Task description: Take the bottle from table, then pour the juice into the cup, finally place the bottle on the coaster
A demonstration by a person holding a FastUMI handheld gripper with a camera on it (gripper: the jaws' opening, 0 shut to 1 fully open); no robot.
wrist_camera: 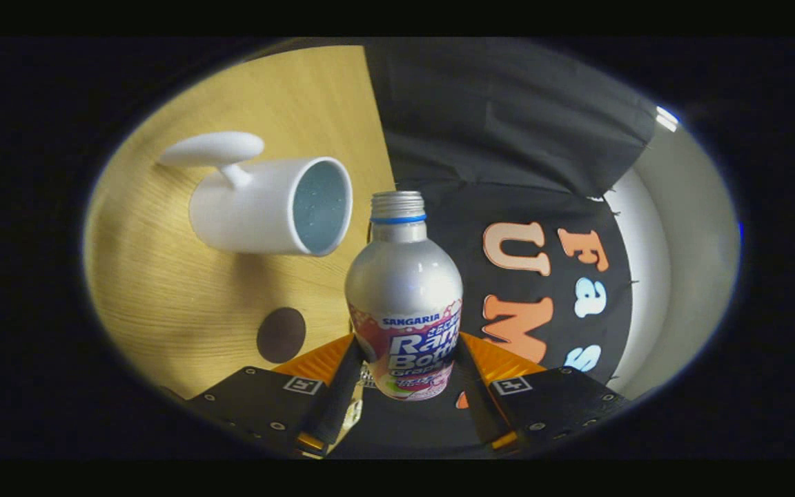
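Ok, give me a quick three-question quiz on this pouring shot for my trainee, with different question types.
1. True or false: the bottle has its cap on.
2. The gripper is: A) open, B) shut on the bottle, C) shut on the cup.
3. Fill in: the dark round coaster lies on the wooden ____.

Key: 1 false, the threaded neck is bare. 2 B, both fingers press its sides. 3 table, the white cup is there too.
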